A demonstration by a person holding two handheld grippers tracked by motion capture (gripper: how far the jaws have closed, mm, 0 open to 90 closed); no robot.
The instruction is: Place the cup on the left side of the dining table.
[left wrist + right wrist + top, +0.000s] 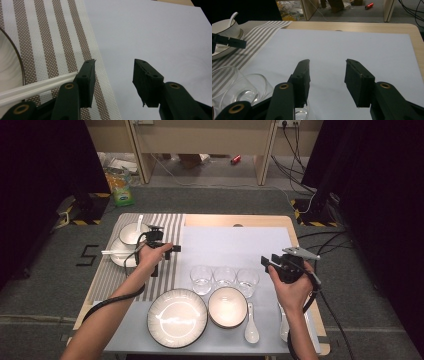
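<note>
We hold both grippers empty over a half-laid table.

Largest first: the pale wooden table (pixel 260 220) carries a white rectangular sheet (pixel 235 247) at its middle and a brown-and-white striped woven placemat (pixel 112 275) at 9 o'clock. At 6 o'clock sit a large white ribbed plate (pixel 177 317) and a smaller white bowl (pixel 227 307), with three clear drinking glasses (pixel 224 276) just beyond them and a white ceramic spoon (pixel 251 325) beside the bowl. On the mat at 10 o'clock, a white dark-rimmed bowl on its saucer (pixel 131 236) looks already placed, with white chopsticks (pixel 37 87) lying beside it. Our left gripper (pixel 167 247) hovers at the mat's inner edge, jaws wide apart, gripping nothing; our right gripper (pixel 270 262) hangs at 3 o'clock, equally spread and empty. We judge one setting begun, the front pieces awaiting placement.
</note>
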